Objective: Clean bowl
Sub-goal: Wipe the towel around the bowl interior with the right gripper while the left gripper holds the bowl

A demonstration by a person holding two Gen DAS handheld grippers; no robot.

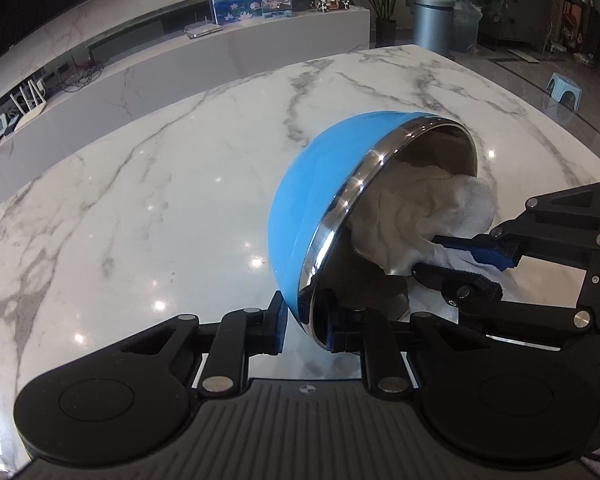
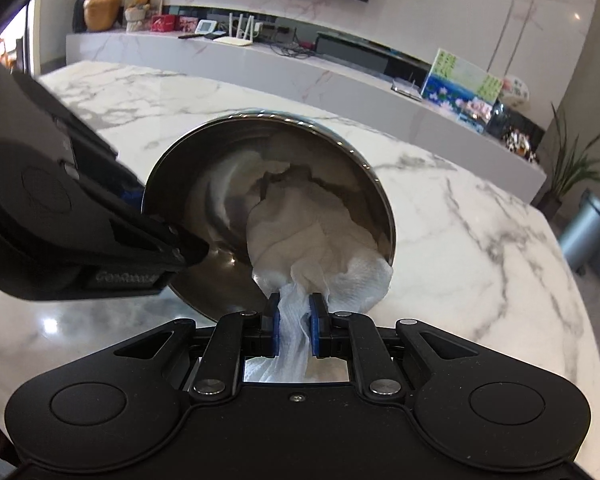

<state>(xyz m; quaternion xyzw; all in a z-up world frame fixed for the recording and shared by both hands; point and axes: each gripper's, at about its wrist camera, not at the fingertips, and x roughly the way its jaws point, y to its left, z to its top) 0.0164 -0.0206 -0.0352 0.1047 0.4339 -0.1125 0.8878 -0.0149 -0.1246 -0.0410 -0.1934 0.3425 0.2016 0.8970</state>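
Note:
A bowl [image 1: 320, 188], blue outside and shiny steel inside, is tipped on its side above the marble table [image 1: 160, 184], its mouth turned to the right. My left gripper [image 1: 306, 320] is shut on the bowl's near rim, one pad outside and one inside. A crumpled white cloth [image 1: 420, 216] fills the lower part of the bowl. My right gripper [image 1: 432, 254] comes in from the right, shut on the cloth. In the right wrist view the bowl [image 2: 204, 184] faces me, the cloth [image 2: 312, 236] bulges from it, and my right gripper [image 2: 294, 326] pinches the cloth's tail. My left gripper's body covers the bowl's left rim there.
The marble table [image 2: 480, 240] has a rounded edge on the right. Behind it runs a long low white cabinet [image 1: 228, 52] with routers, a painting and small items. A grey bin [image 1: 432, 20], potted plants and a blue stool [image 1: 564, 88] stand on the floor beyond.

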